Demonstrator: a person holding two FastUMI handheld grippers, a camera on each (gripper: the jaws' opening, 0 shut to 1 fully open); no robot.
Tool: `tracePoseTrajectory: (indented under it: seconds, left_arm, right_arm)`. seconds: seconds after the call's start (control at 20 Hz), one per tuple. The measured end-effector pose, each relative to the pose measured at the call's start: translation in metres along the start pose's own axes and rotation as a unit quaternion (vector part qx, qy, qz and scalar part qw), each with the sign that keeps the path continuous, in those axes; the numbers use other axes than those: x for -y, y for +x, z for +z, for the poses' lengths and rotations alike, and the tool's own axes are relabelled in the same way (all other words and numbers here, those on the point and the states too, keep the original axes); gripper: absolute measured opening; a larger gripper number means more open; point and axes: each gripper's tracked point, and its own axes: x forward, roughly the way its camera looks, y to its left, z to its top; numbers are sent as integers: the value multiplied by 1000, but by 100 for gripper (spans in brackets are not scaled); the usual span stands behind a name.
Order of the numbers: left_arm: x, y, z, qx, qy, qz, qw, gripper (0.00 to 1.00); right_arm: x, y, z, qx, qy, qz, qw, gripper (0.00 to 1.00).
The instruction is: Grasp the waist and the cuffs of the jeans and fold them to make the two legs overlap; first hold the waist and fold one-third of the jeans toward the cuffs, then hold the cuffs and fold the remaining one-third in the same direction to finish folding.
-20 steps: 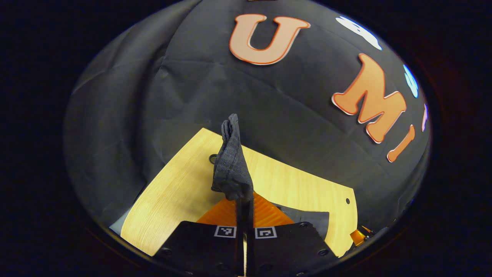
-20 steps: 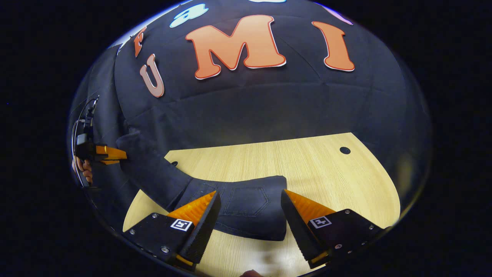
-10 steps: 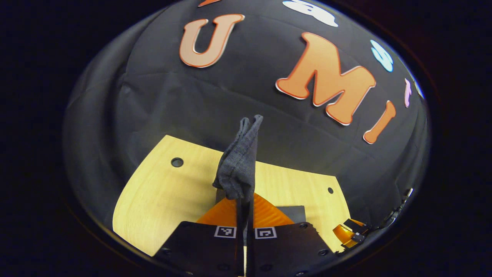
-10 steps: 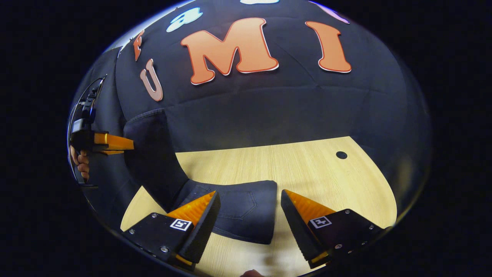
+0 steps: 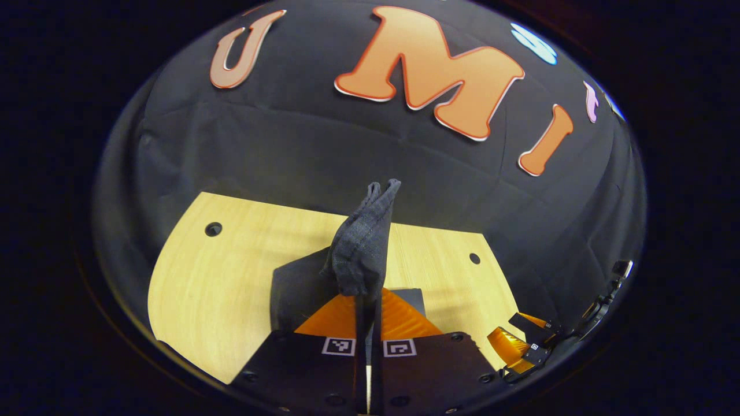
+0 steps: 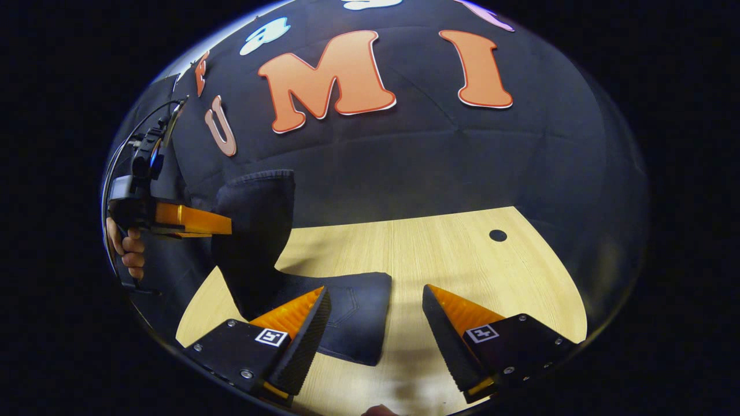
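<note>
Jeans (image 6: 254,231) hang from the left gripper (image 5: 367,300) — fingers clamped on cloth; right gripper (image 6: 376,323) gapes wide over bare worktop (image 6: 462,254).

A staged recording booth rather than a home: a wrinkled black cloth wall (image 6: 439,156) closes in behind a pale wood-grain surface (image 6: 462,260) with round cable holes (image 6: 498,235).

- In the left gripper view, the left tongs (image 5: 367,300) and the bunched cuffs (image 5: 361,248) cover part of the jeans (image 5: 292,289).
- In the right gripper view, the counter (image 6: 462,254) runs off the lower edge.
</note>
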Motion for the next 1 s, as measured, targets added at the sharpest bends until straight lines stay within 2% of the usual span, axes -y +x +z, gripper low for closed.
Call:
tracePoseTrajectory:
  seconds: [0.4, 0.65, 0.8, 0.9, 1.0]
  left_arm:
    - [53, 41, -54, -53, 26, -11, 998, 3]
    - [75, 57, -103, -95, 60, -25, 993, 5]
    - [99, 48, -126, -111, 59, -76, 989, 21]
    - [108, 33, -116, -93, 53, -107, 988, 43]
    - [101, 17, -101, -61, 61, -109, 990, 66]
  right_arm:
    - [40, -5, -2, -1, 13, -6, 1000, 96]
    - [43, -6, 1, 3, 19, 1, 1000, 97]
    - [36, -6, 5, 5, 20, 5, 1000, 97]
    - [31, -9, 14, 16, 12, 2, 1000, 97]
    - [23, -16, 26, 37, 6, -3, 999, 97]
